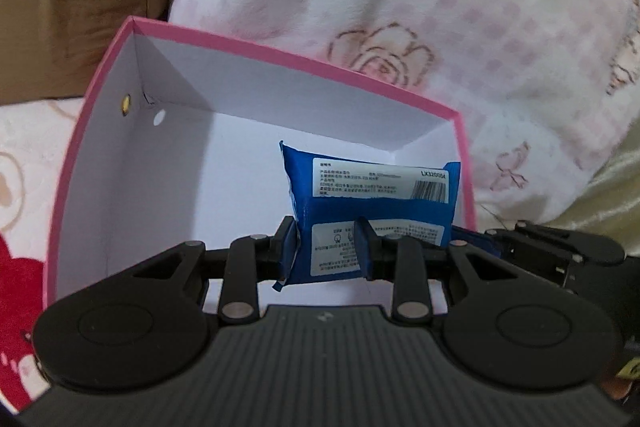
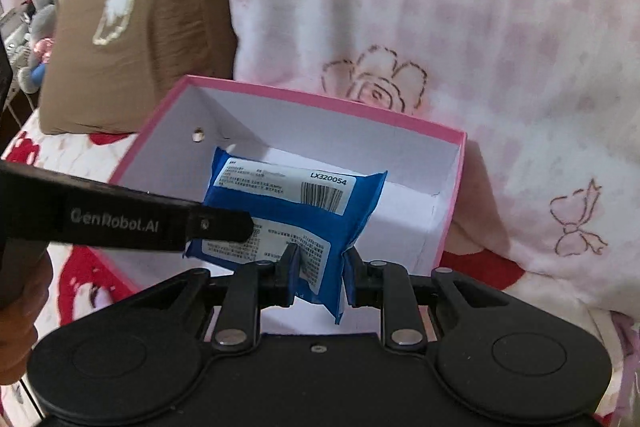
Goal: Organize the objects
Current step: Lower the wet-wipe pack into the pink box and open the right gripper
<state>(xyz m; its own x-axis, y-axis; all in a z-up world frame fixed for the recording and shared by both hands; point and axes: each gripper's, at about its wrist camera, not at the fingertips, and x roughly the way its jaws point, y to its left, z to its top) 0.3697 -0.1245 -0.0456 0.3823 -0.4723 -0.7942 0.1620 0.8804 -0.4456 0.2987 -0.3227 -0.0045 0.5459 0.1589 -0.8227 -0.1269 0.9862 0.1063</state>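
A blue packet (image 1: 372, 187) with white labels and a barcode hangs over the open pink box (image 1: 280, 55), which has a white inside. My left gripper (image 1: 326, 249) is shut on the packet's lower left part. The right gripper's black frame (image 1: 560, 251) shows at the right edge. In the right wrist view the same packet (image 2: 296, 203) is pinched at its lower right corner by my right gripper (image 2: 322, 267), which is shut on it. A left finger (image 2: 224, 225) crosses in from the left and presses on the packet. The box (image 2: 320, 99) lies under both.
The box rests on red-and-white patterned bedding (image 1: 20, 287). A brown cushion (image 2: 140, 27) stands behind it at the left, and a pink-and-white floral blanket (image 2: 480, 27) rises behind and to the right. Plush toys (image 2: 38, 27) sit far left. A hand (image 2: 20, 307) shows at the left edge.
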